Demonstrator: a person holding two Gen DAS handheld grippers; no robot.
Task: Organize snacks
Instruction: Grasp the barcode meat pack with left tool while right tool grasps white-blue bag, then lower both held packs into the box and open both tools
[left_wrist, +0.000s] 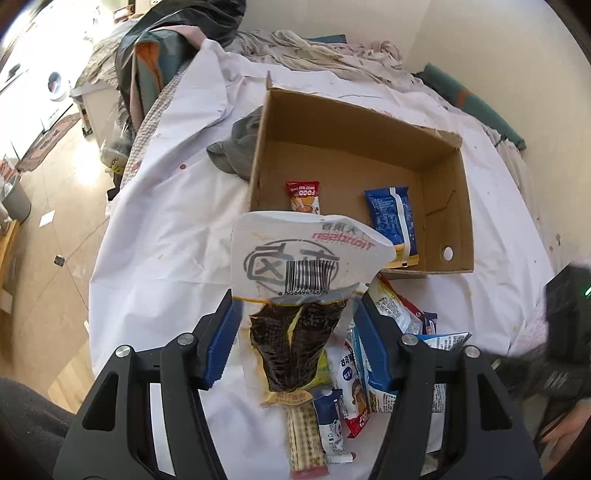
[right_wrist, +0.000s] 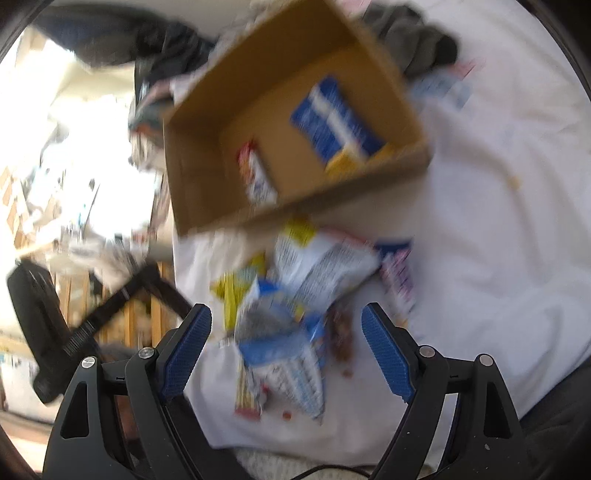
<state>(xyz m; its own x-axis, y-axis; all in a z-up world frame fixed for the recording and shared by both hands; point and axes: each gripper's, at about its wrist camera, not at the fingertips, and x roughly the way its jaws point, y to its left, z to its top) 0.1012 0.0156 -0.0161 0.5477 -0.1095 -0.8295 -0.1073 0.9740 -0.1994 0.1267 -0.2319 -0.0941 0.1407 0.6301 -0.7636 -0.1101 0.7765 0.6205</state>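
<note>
My left gripper (left_wrist: 295, 321) is shut on a clear pouch of dark braised snack with a white barcode top (left_wrist: 299, 273), held up in front of the open cardboard box (left_wrist: 454, 206). The box holds a red-and-orange packet (left_wrist: 303, 197) and a blue packet (left_wrist: 393, 218). A pile of snack packets (left_wrist: 369, 369) lies on the white sheet below the gripper. In the blurred right wrist view, my right gripper (right_wrist: 286, 339) is open and empty above the pile (right_wrist: 295, 295), near the box (right_wrist: 207, 184), whose blue packet (right_wrist: 336, 122) shows.
The white sheet (left_wrist: 166, 229) covers a bed with a grey cloth (left_wrist: 236, 147) left of the box and crumpled bedding behind. The bed's left edge drops to a wooden floor (left_wrist: 55, 206). A dark device (left_wrist: 569, 306) sits at the right.
</note>
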